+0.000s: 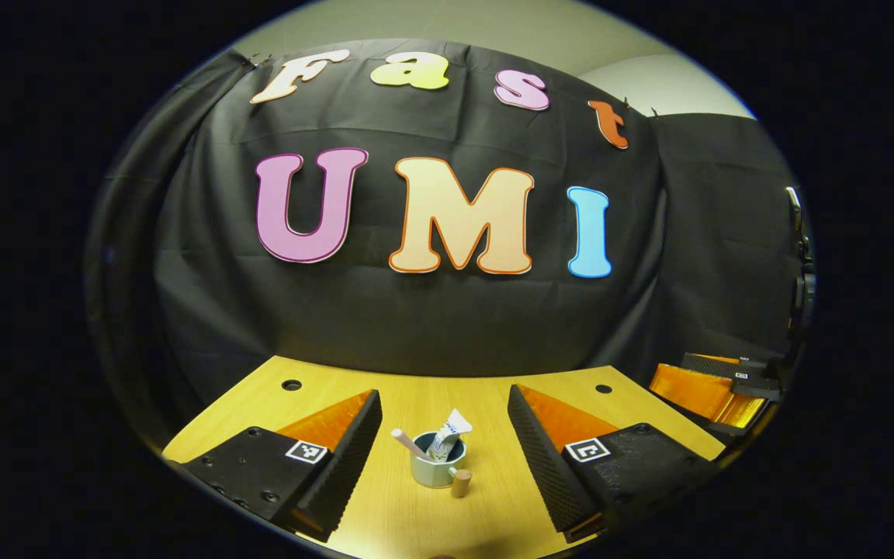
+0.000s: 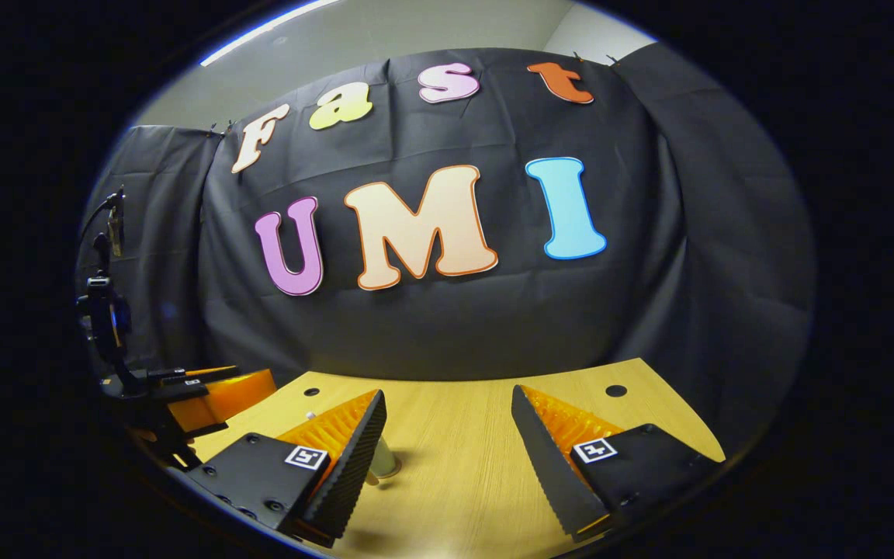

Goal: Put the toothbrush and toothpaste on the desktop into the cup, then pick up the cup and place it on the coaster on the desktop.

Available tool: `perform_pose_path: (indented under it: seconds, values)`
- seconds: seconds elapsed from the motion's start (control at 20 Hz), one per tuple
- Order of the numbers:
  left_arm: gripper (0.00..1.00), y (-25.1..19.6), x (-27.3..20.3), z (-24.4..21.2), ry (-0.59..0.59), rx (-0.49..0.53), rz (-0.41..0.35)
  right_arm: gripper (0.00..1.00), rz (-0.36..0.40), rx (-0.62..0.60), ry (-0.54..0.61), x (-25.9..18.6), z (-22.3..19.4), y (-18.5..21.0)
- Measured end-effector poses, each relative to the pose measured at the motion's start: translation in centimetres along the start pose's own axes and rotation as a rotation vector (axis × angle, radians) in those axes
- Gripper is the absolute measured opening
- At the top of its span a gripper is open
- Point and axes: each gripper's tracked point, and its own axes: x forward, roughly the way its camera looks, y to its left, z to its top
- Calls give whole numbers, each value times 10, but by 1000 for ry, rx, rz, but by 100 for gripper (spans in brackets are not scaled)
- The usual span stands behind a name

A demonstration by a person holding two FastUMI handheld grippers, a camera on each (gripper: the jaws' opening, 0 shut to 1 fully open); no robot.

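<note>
In the left gripper view, the left gripper (image 1: pixel 445 458) is hovering over the wooden desktop (image 1: pixel 486 404) with its two fingers standing wide apart, nothing between them pressing on either. Between those fingers, farther along the desk, the cup (image 1: pixel 433 470) is sitting upright, with the toothbrush (image 1: pixel 408 444) leaning out of it toward the left and the toothpaste (image 1: pixel 448 435) standing in it, tilting toward the right. A small round wooden piece is showing just beside the cup at its lower right, touching or nearly touching it; whether this is the coaster cannot be told. At the far right of the same view the right gripper (image 1: pixel 715 392) is showing near the desk's edge. In the right gripper view, the other gripper is resting at the far left, and the right gripper's own fingers are spreading apart over bare desk, with the cup partly hidden behind the left finger.
</note>
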Motion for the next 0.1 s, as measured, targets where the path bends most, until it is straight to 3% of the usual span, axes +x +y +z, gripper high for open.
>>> perform_pose_path:
  seconds: [0.1]
  values:
    - [95,4,-1,5,-17,-1,7,99,2,3,-11,-3,8,0]
